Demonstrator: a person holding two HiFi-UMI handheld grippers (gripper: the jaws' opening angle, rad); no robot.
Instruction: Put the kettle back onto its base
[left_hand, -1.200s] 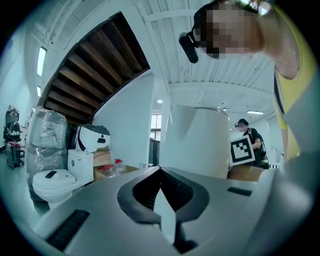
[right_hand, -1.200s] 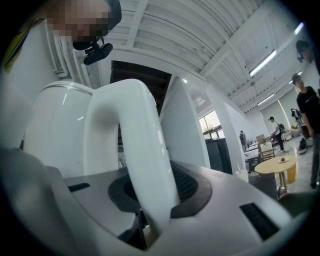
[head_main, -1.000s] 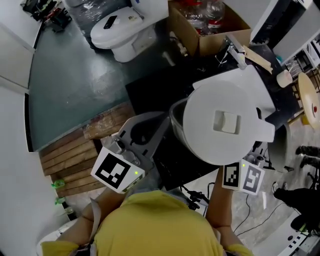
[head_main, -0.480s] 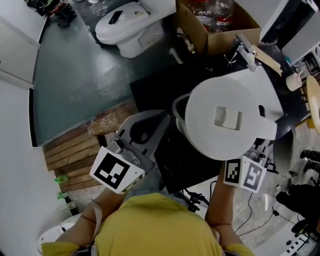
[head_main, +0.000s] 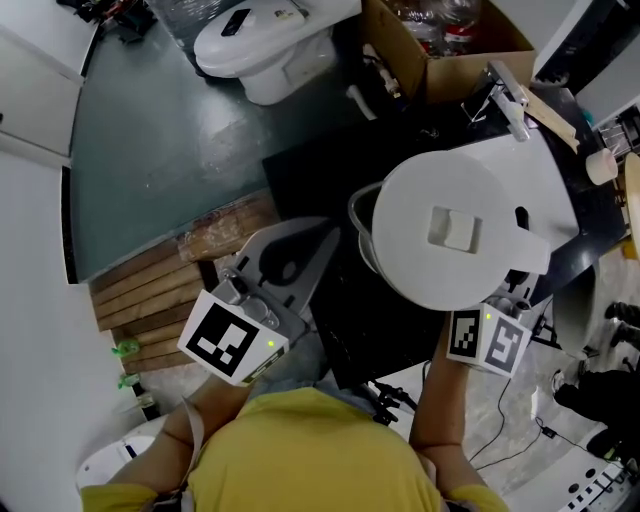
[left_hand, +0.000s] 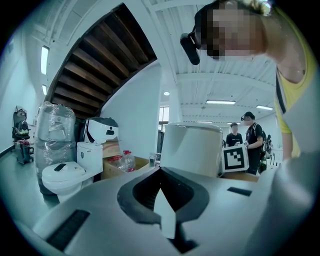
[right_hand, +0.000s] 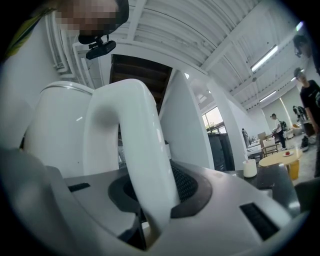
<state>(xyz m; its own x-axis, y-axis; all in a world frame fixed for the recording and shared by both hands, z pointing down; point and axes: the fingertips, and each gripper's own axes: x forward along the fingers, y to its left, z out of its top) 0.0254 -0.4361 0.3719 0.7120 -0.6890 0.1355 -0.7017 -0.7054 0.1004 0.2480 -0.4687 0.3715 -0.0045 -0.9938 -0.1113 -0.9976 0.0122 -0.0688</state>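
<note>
Over the black table (head_main: 345, 300), the right gripper (head_main: 512, 300) is gripping the white kettle (head_main: 455, 235) by its handle (right_hand: 135, 150). Its fingers are clamped on the handle loop, and the body is hanging upright with the lid on top. The kettle is in the air; no view is showing it seated on anything.

The left gripper (head_main: 315, 245) is sitting just left of the kettle, fingers pinched together and holding nothing.

A grey curved rim (head_main: 358, 225) is peeking out at the kettle's left edge. I can't tell if that's the base, since the kettle body is blocking everything under it in the head view.

My read is that we're in the set-down step. To do it well:
- Keep the grip tight and the kettle vertical. The handle is off-centre, so the body is likely wanting to swing.
- Find the base before dropping; the head view is blind underneath.
- Centre over the base connector, come straight down, then rotate slightly until it's sitting flat.
- Release only once it's resting level.
- Keep the left gripper clear of the descent path, or use it for steadying the base.
</note>
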